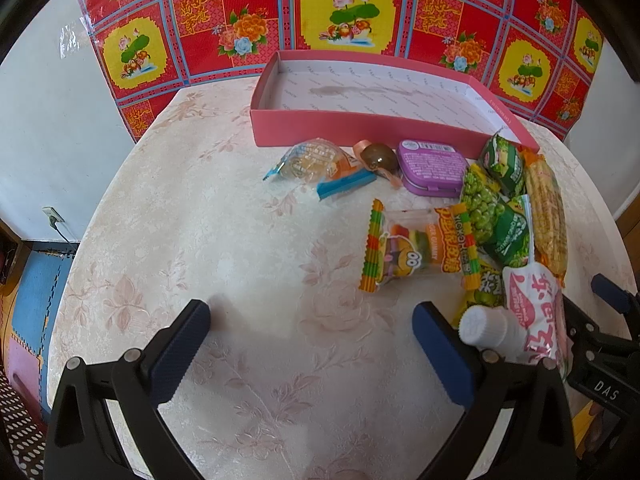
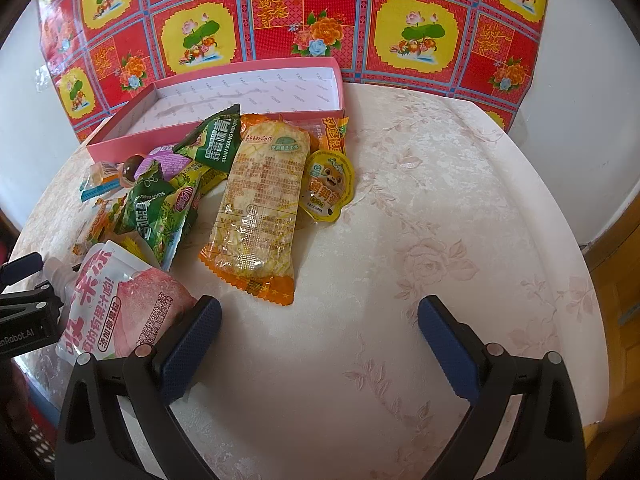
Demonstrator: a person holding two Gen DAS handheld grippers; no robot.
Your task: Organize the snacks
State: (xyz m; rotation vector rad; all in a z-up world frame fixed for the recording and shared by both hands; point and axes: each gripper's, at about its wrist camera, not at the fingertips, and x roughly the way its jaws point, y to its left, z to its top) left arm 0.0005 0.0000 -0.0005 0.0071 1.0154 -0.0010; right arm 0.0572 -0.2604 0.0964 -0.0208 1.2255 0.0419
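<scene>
Both hand-held grippers hover low over the near part of the tabletop (image 1: pixel 168 216), jaws spread wide and holding nothing: the left hand-held gripper (image 1: pixel 312 344) over bare cloth, the right hand-held gripper (image 2: pixel 320 344) likewise. The snacks lie in a loose heap between them and the pink box (image 1: pixel 360 128), which stands open at the far edge. A peach pouch (image 2: pixel 132 300) sits nearest, just beside the right gripper's left finger. Beyond it lie green pea packets (image 2: pixel 160 216), a long orange packet (image 2: pixel 260 208), a gummy bag (image 1: pixel 416 244) and a purple tin (image 1: pixel 434 166).
</scene>
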